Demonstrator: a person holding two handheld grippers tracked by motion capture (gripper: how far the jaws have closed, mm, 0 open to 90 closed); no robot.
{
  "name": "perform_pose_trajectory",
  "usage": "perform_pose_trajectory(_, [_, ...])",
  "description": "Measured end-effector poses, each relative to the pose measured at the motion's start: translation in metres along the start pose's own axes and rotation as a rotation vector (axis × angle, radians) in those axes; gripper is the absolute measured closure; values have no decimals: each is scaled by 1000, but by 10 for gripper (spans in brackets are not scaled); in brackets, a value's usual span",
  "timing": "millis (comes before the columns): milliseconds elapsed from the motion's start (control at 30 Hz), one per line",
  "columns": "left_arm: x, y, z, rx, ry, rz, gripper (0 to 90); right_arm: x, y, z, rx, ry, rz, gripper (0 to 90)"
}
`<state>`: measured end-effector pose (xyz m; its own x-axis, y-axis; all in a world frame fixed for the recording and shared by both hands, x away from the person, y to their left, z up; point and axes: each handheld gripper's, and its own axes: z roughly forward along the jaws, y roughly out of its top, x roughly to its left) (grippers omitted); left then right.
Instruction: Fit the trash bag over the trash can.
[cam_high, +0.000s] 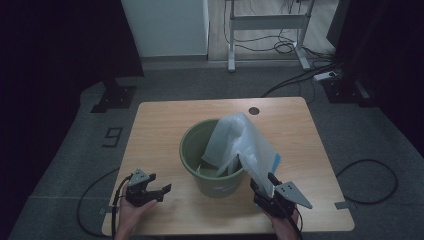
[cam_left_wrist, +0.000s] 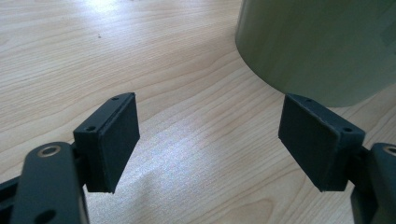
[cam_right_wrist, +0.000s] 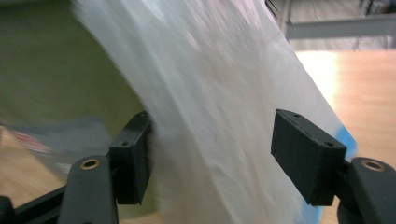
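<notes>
A green plastic bin (cam_high: 212, 175) stands in the middle of the wooden table (cam_high: 160, 125). A white translucent plastic bag (cam_high: 242, 140) hangs half in the bin and spills over its right rim toward the front. My right gripper (cam_high: 264, 186) is at the bag's lower end, jaws open, with the white bag (cam_right_wrist: 219, 116) lying between its fingers. My left gripper (cam_high: 159, 191) rests near the table's front left, open and holding nothing. In the left gripper view the gripper (cam_left_wrist: 208, 140) points over bare wood, with the bin wall (cam_left_wrist: 322, 46) ahead to the right.
A dark round cable hole (cam_high: 254, 110) lies at the table's back edge. Behind the table stand a white desk frame (cam_high: 267, 22) and loose cables (cam_high: 300, 75) on grey carpet. A cable (cam_high: 370, 175) loops on the floor at right.
</notes>
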<state>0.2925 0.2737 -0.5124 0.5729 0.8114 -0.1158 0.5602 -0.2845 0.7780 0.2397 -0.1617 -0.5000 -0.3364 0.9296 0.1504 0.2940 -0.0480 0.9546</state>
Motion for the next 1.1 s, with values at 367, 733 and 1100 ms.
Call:
perform_pose_trajectory(367, [-1,5,-5,-34,-6,-14,202,-32,15,-6,-81,-129,-8,839])
perform_pose_trajectory(733, [-15,28,-32,-99,-18,6,212,-38,103,-19,-269,-84,-51,887])
perform_pose_trajectory(1100, [-54,64,-66,-126,-26,57,209,20,141,3,-251,138,-137,886])
